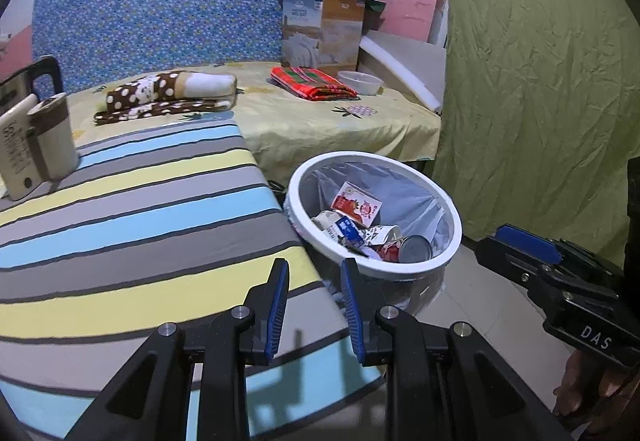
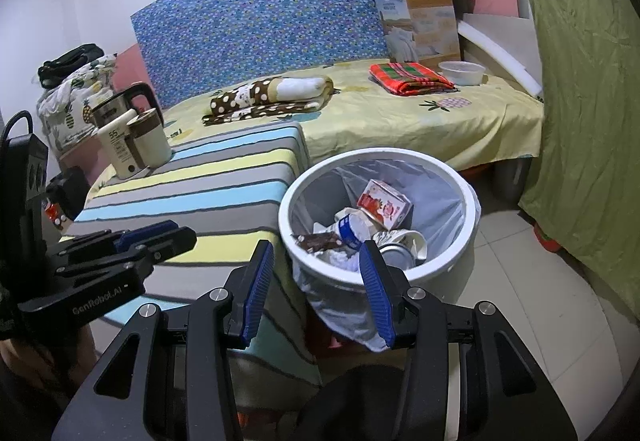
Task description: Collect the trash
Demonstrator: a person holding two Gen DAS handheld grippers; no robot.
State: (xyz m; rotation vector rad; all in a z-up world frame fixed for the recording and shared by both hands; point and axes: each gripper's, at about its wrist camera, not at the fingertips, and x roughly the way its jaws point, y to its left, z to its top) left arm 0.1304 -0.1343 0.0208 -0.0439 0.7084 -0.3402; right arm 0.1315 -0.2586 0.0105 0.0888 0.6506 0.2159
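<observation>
1. Ribbed blue pads line my left gripper; its black jaws stand slightly apart with nothing between them, hanging over the edge of the striped table.
2. My right gripper has the same ribbed pads, spread wider, also empty. Through the gap I see the near rim of the bin.
3. From the left wrist view, the right gripper shows at the right edge, with part of a hand under it.
4. The table cloth is smooth, banded in grey, pale blue and pale yellow with thin dark lines.
5. The bin is round, white, hard plastic, lined with a thin translucent bag whose loose crinkled skirt hangs outside the near wall. It stands on the tiled floor, touching the table's corner.
6. Inside the bin lies the trash: a red-and-white carton, a crumpled paper cup, a metal can end-up, a white and blue wrapper and a dark brown wrapper.
7. At the table's far end stand a cream mug with a brown band, a cream tube and a steel kettle.
8. Beyond, the bed's yellow sheet holds a polka-dot folded blanket, a red plaid cloth, a shallow clear tub and a printed cardboard box.
9. Wrinkled green fabric hangs at right.
</observation>
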